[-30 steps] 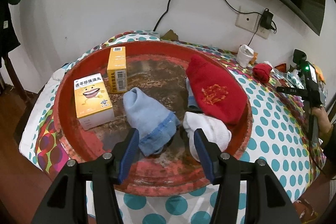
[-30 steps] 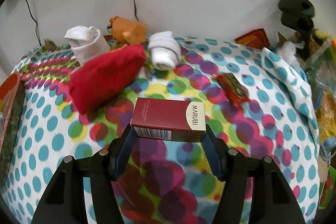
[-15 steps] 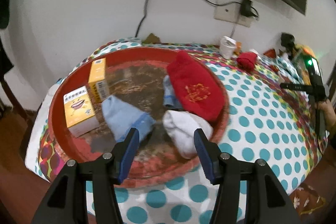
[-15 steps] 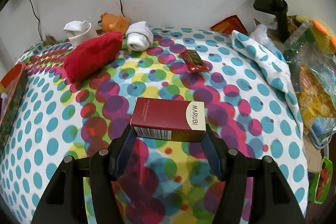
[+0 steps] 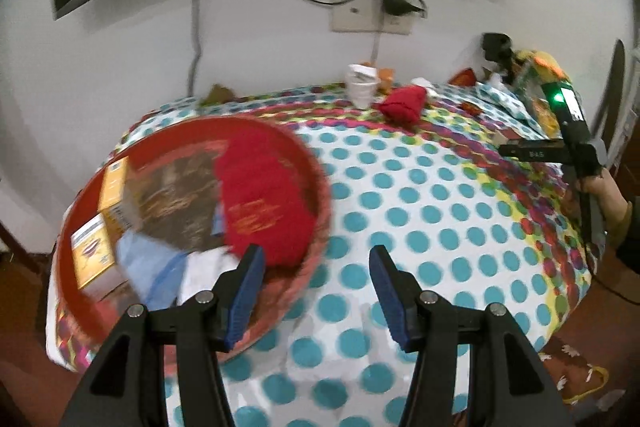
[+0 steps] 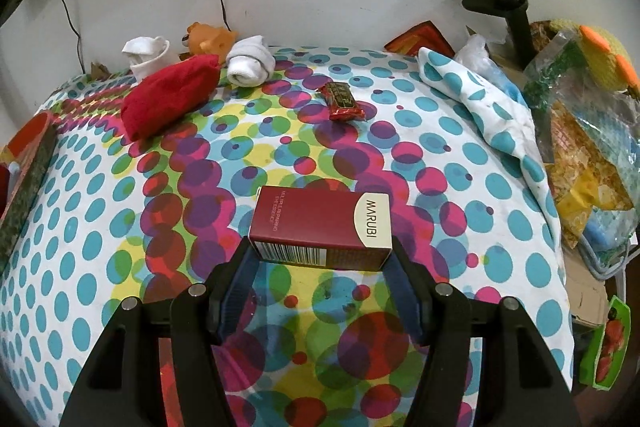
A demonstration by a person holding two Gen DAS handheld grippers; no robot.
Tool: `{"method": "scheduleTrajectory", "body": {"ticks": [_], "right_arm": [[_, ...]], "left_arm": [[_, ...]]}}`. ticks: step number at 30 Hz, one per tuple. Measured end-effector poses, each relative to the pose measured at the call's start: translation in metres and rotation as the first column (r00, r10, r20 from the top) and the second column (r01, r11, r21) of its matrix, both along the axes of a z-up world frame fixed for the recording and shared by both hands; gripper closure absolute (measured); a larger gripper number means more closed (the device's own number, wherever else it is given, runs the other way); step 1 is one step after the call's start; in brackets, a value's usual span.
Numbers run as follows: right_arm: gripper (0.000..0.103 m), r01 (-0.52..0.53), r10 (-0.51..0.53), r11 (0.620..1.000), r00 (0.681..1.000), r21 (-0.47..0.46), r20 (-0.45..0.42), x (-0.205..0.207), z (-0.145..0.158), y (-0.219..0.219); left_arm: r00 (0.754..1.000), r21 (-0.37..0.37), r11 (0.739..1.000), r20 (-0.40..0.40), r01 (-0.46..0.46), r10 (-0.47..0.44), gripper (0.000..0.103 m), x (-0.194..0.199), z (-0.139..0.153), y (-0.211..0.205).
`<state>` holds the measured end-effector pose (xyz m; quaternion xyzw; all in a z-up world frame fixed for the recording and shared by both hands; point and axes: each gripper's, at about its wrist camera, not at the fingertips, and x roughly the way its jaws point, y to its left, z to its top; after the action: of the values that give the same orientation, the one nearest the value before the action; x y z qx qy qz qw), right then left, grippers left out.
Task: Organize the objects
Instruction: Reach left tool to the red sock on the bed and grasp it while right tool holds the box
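Here the right gripper [image 6: 320,259] pinches a maroon MARUBI box [image 6: 322,225] crosswise above the dotted tablecloth [image 6: 460,155]. The left gripper [image 5: 316,281] hangs with jaws spread and empty beside the red tray [image 5: 316,163] of socks and boxes.

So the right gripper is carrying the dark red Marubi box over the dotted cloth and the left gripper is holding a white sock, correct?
Not quite. The left gripper holds nothing: in the left wrist view its jaws stand open over the dotted cloth, beside the red tray. The rest stands: the right wrist view shows the right gripper clamped on the dark red Marubi box above the cloth.
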<state>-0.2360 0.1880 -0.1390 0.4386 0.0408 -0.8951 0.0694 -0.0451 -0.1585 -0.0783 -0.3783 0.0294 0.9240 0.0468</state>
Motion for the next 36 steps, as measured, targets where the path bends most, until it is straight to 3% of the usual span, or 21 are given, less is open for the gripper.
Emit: {"method": "scheduleTrajectory", "body": {"ticks": [15,24,31,36], "right_arm": [[0.042,0.000,0.000,1.000,1.000,-0.003,0.000,0.000,0.000,0.002],[0.041,-0.001,0.001,1.000,1.000,-0.005,0.000,0.000,0.000,0.003],[0.040,-0.002,0.002,1.000,1.000,-0.004,0.000,0.000,0.000,0.003],[0.038,-0.004,0.004,1.000,1.000,-0.008,0.002,0.001,-0.001,0.002]], "left_arm": [[0.988,0.075,0.990,0.084,0.121,-0.127,0.047,-0.113,-0.026,0.090],[0.978,0.058,0.982,0.102,0.178,-0.183,0.047,-0.187,-0.033,0.131],[0.974,0.045,0.981,0.120,0.189,-0.193,0.047,-0.221,-0.039,0.147],[0.973,-0.006,0.980,0.125,0.197,-0.194,0.047,-0.239,-0.040,0.157]]}}
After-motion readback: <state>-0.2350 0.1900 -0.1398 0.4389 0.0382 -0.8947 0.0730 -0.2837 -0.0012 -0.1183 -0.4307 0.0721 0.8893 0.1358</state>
